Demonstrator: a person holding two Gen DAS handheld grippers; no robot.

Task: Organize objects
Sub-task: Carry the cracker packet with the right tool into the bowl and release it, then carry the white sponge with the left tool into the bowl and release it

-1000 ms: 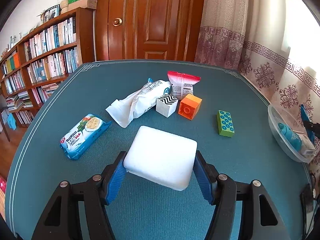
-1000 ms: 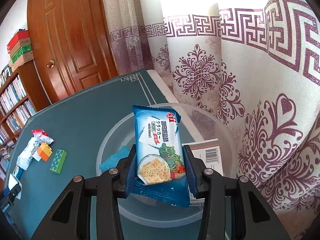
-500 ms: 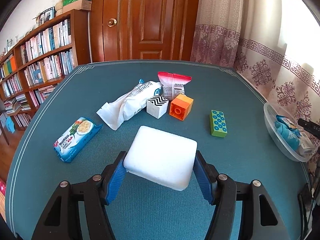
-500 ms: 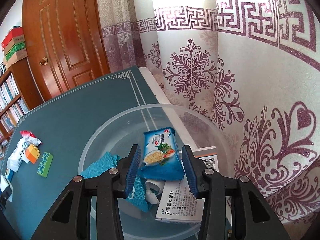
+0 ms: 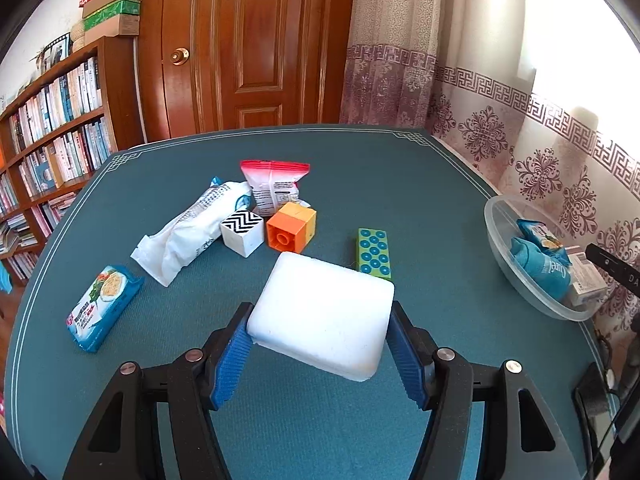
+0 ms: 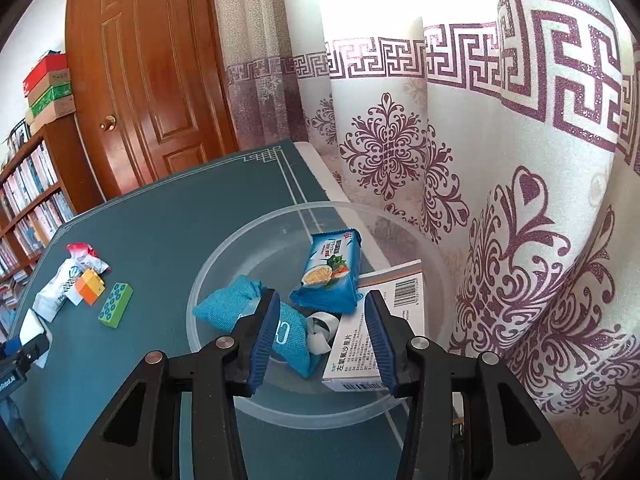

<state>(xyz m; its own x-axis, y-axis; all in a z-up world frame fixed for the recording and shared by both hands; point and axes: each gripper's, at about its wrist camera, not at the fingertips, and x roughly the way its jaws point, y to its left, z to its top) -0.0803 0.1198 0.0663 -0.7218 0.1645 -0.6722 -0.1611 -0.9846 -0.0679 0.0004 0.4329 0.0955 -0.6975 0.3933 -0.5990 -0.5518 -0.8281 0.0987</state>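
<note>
My left gripper [image 5: 320, 344] is shut on a white foam block [image 5: 324, 312], held above the green table. My right gripper [image 6: 320, 328] is open and empty over a clear plastic bowl [image 6: 248, 248] at the table's right edge. In the bowl lie a blue cracker packet [image 6: 330, 274], a teal pouch [image 6: 240, 308] and a white medicine box [image 6: 372, 332]. The bowl also shows in the left wrist view [image 5: 504, 256]. On the table lie another blue cracker packet [image 5: 102, 306], a white bag [image 5: 192, 232], a red-topped snack bag [image 5: 274, 188], a zigzag cube [image 5: 242, 232], an orange block [image 5: 290, 232] and a green brick [image 5: 374, 254].
A patterned curtain [image 6: 460, 160] hangs close behind the bowl. A wooden door [image 5: 248, 40] and bookshelves [image 5: 52, 120] stand beyond the table's far side. The table's front edge curves near both grippers.
My right gripper opened and the cracker packet dropped into the bowl; the gripper drew back. My left gripper, still holding the foam block, swung right toward the bowl.
</note>
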